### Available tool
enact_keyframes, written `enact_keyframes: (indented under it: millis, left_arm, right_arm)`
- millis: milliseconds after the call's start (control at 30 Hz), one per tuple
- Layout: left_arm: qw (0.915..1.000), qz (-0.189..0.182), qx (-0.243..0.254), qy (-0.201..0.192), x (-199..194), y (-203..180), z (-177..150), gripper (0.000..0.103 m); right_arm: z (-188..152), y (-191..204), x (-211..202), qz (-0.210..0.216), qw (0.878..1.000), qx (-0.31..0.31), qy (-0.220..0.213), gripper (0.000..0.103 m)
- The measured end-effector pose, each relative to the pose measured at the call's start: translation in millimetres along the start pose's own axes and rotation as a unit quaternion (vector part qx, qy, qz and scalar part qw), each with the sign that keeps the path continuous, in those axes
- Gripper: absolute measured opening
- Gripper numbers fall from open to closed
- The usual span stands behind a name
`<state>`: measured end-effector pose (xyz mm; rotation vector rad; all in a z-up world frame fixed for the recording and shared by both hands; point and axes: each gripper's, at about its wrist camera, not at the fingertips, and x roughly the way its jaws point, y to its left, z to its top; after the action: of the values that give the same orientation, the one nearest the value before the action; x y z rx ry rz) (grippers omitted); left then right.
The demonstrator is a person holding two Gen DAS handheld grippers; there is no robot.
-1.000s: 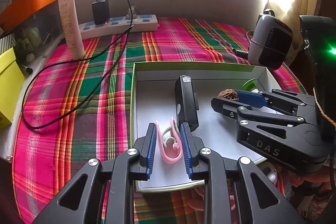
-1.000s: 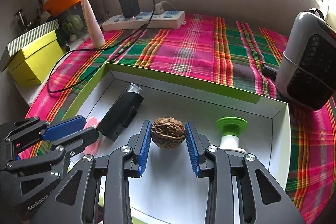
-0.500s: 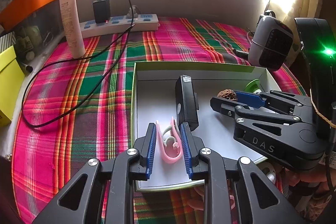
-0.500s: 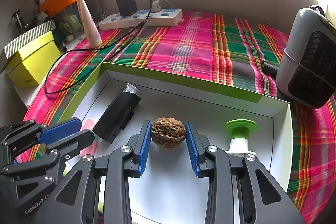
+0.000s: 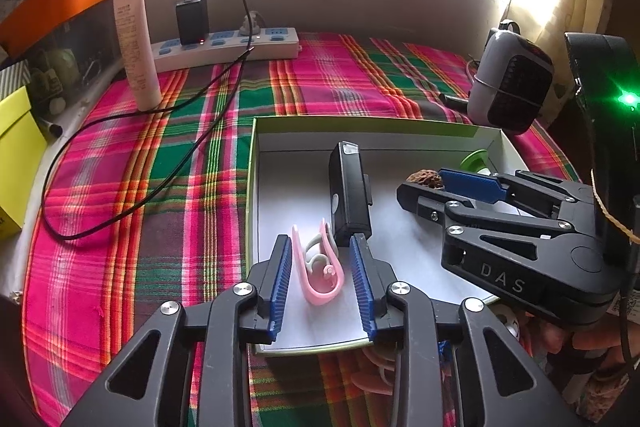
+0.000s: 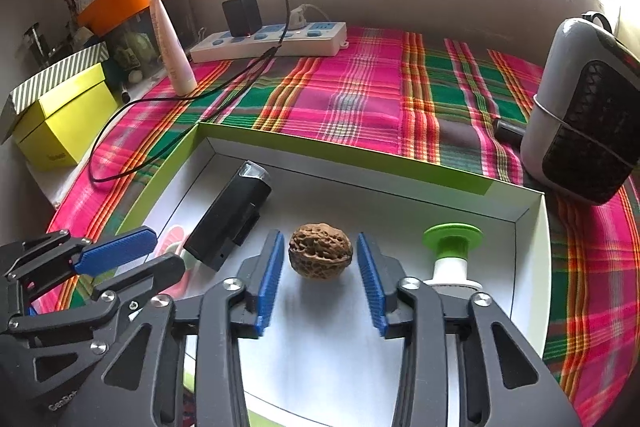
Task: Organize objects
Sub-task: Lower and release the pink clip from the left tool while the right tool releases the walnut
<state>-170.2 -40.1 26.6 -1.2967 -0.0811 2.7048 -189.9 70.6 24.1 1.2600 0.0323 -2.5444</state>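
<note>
A white box with a green rim (image 5: 253, 187) (image 6: 344, 151) lies on the plaid cloth. In it lie a pink clip (image 5: 318, 269), a black flashlight (image 5: 348, 195) (image 6: 230, 217), a brown walnut (image 6: 321, 255) (image 5: 425, 175) and a green-topped white stopper (image 6: 452, 253) (image 5: 474, 159). My left gripper (image 5: 323, 287) is open, its pads either side of the pink clip with gaps. My right gripper (image 6: 320, 283) is open around the walnut, which rests on the box floor, with gaps on both sides.
A white power strip (image 5: 228, 47) with a black charger and trailing cable sits at the back. A white tube (image 5: 134, 43) stands back left, a yellow box (image 6: 64, 119) at the left, a grey heater (image 6: 588, 115) at the right. More pink items lie below the box's near edge (image 5: 376, 371).
Both grippers have opened wider: the left pads have drawn away from the pink clip, the right pads away from the walnut. Both views have pulled back slightly.
</note>
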Motion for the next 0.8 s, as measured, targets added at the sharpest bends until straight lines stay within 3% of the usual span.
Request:
enact_keyframes:
  millis: [300,800]
  left_arm:
    - [1.0,0.0,0.001,-0.007,-7,0,-2,0.035]
    - [0.9996,0.015,0.001,-0.022,-31,-3,-14,0.036]
  right_arm:
    - [-3,0,-10,-0.003,1.0,0.006,-0.008,0.042]
    - [-17,6,-40,-0.007,0.999,0.009,-0.031,0.043]
